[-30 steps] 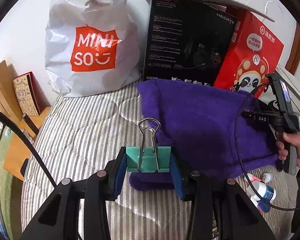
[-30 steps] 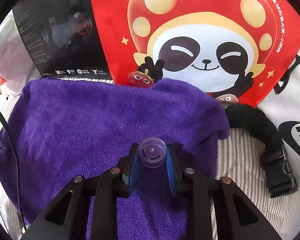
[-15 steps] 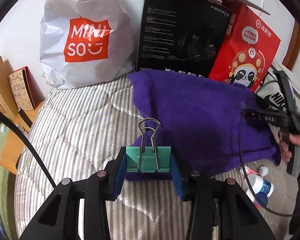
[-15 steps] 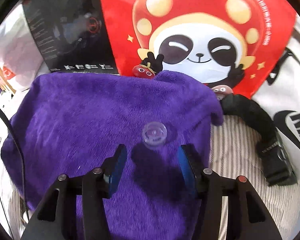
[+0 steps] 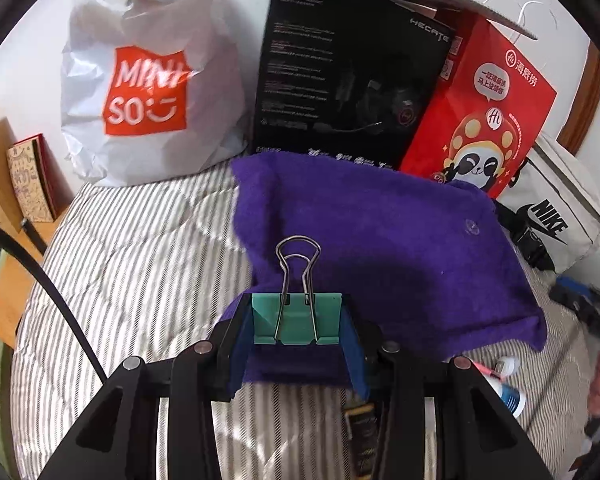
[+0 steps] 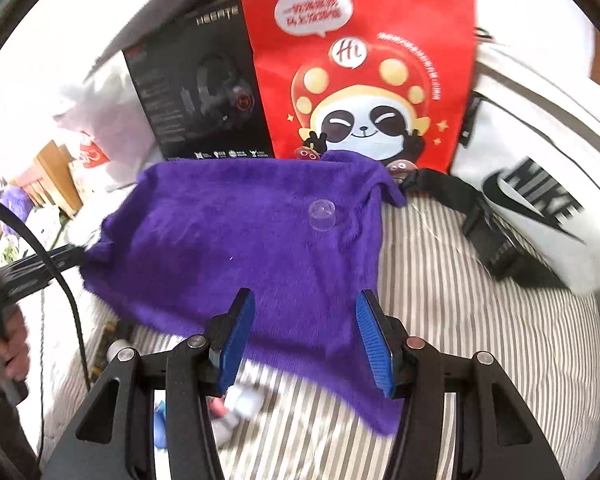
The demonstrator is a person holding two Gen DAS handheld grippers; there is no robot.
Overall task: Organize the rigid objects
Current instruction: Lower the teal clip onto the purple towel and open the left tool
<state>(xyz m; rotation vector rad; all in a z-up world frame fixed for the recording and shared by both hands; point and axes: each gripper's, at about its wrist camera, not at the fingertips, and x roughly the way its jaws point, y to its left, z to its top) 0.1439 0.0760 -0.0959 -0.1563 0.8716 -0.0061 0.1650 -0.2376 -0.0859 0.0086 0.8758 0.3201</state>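
Left wrist view, left to right: brown cardboard and a patterned booklet (image 5: 30, 184) at the far left edge, seen only here; white MINISO bag (image 5: 148, 76) upright against the wall; black HECATE headset box (image 5: 348, 76); red panda bag (image 5: 488, 120); white NIKE bag (image 5: 556, 216) at far right. Left gripper (image 5: 298, 322) is clenched on a teal binder clip (image 5: 298, 320), wire handles pointing up, over the near left edge of the purple towel (image 5: 380, 240) on the striped bedding (image 5: 140, 264). Small clear cap (image 5: 472, 227) lies on the towel's far right part, well apart from the clip. A white-and-blue bottle (image 5: 510, 390) lies just beside the towel's near right corner, half hidden by the gripper arm

Right wrist view: person's hand (image 6: 4, 344) with a black cable at far left, blurred; MINISO bag barely visible, washed out. Right gripper (image 6: 306, 334) is released, its jaws have just been opening, nothing between the blue pads; clear cap (image 6: 322, 215) rests alone on the towel ahead of it. Only this view shows the black strap with buckle (image 6: 480, 220) fully, lying between towel and NIKE bag, and the speech bubble and "Hi" on the red bag head-on; Chinese text not readable, blurred
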